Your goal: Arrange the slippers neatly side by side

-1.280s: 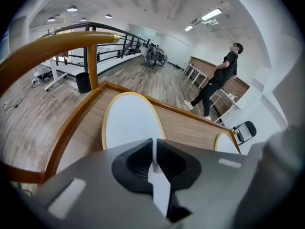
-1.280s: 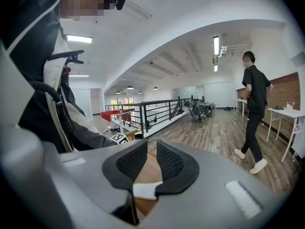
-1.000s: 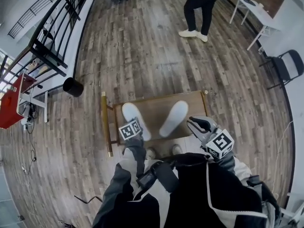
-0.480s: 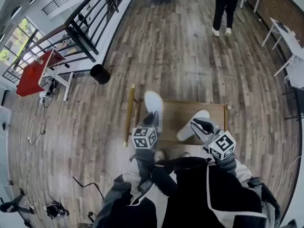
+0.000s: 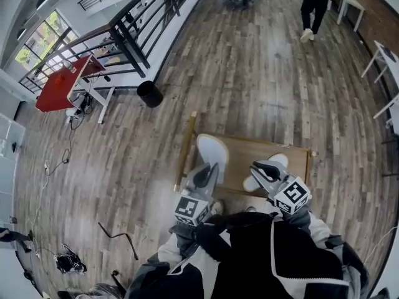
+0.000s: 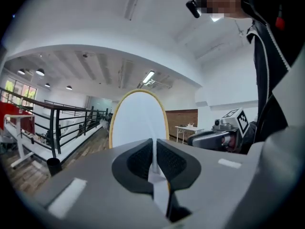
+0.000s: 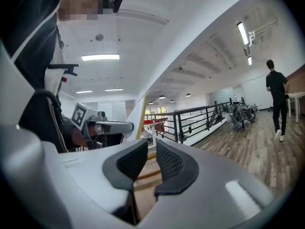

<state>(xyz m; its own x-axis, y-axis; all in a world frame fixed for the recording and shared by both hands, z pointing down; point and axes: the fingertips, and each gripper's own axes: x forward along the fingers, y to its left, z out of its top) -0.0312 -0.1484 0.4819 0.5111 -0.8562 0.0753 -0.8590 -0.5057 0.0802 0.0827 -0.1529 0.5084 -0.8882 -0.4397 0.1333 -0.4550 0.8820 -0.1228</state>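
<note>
fabric of our dark jacket [image 5: 249, 260] fills the near edge of the head view. just beyond it on the left we hold the left gripper [image 5: 206, 174], its jaws pressed together on the thin edge of a white slipper [image 5: 212, 153]. the left gripper view shows that slipper standing on end past the jaws, its pale sole with a yellowish rim set against the ceiling, clear of the table.

on the right we hold the right gripper [image 5: 265, 169] at about the same depth. its jaws stand a narrow gap apart with nothing between them, and only brown wood shows through the gap in the right gripper view.

beneath both tools sits the low wooden table [image 5: 240, 159]. the second slipper [image 5: 279, 161] lies on its right part, partly hidden behind the right gripper and well apart from the held one.

farther out, a black bin [image 5: 149, 93] stands on the plank floor [image 5: 249, 73] to the far left of the table. a dark railing [image 5: 140, 27] runs behind it, with a red table [image 5: 59, 86] on the far side at the left. at the far right a person [image 5: 317, 2] in dark clothes stands near white tables [image 5: 385, 55].
</note>
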